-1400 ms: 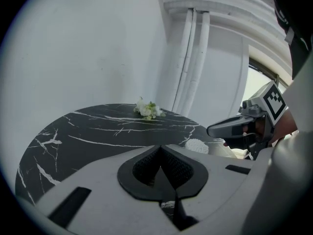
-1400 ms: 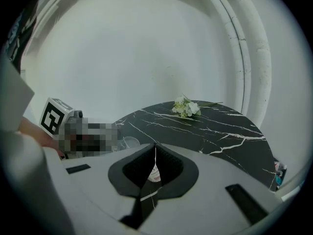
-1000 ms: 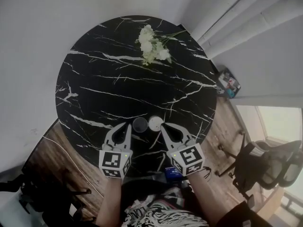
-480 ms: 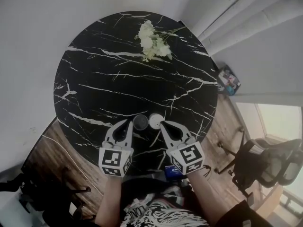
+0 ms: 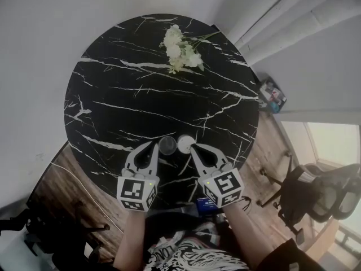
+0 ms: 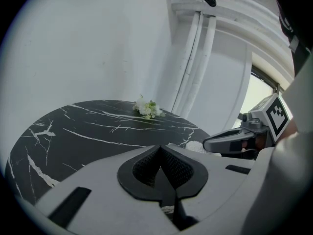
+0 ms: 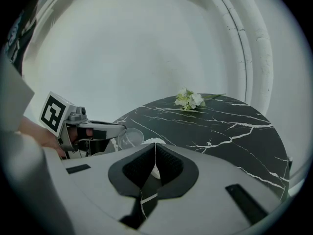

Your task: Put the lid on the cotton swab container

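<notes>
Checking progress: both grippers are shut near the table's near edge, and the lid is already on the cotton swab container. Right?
No: the head view shows the clear lid off, on the table just left of the open cotton swab container. The left gripper and right gripper are indeed shut near that edge.

My left claw (image 5: 153, 147) and right claw (image 5: 193, 149) are pale grey with black, finely textured pads, and each bears black-and-white square markers. The surface (image 5: 130, 95) under them is black marble with thin white veins. Just ahead of my left claw the lid (image 5: 167, 145) is clear and colourless. Ahead of my right claw the cotton swab container (image 5: 185, 144) shows white. Far beyond both claws lie white flowers (image 5: 181, 52) with green leaves. Behind my claws the floor (image 5: 73, 174) is brown wood grain.
</notes>
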Available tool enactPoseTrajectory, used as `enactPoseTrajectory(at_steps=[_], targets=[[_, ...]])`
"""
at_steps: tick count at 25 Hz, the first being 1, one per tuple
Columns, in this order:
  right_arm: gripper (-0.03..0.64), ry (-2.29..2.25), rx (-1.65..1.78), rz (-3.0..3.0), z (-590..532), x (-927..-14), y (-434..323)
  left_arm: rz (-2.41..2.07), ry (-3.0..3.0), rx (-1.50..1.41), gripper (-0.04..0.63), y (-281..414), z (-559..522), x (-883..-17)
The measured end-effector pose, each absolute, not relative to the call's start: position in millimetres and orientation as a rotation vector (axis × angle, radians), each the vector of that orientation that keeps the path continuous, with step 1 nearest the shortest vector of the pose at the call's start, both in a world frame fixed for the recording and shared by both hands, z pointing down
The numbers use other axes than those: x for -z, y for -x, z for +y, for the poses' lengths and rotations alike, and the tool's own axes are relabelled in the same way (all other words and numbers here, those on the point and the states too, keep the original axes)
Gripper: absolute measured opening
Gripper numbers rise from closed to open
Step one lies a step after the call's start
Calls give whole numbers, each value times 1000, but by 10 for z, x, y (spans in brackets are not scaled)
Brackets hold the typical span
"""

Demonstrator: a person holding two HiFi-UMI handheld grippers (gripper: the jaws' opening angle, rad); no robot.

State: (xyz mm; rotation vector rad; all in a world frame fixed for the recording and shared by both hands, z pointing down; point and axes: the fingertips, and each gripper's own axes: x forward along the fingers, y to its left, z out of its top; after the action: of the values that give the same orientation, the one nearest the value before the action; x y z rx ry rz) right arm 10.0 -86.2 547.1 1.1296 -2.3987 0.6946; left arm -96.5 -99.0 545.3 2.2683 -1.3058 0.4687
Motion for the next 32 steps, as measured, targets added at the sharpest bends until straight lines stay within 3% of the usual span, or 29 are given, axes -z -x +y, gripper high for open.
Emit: enactPoseTrajectory(at_steps=[6,14,32], targets=[[18,-1130,-696,-2399,-866,-5468,-100,-1288,-2237,-378,15,982,-1007,-5448],[18,-1126,-688,-2403,-871,-5467,-95,-1263,-2173,-509,15,994,-935,-5769],[18,-1167,-657,-2434,-921,-5328,-127,-1229,-2258,-465,15,770,-934,-5524]])
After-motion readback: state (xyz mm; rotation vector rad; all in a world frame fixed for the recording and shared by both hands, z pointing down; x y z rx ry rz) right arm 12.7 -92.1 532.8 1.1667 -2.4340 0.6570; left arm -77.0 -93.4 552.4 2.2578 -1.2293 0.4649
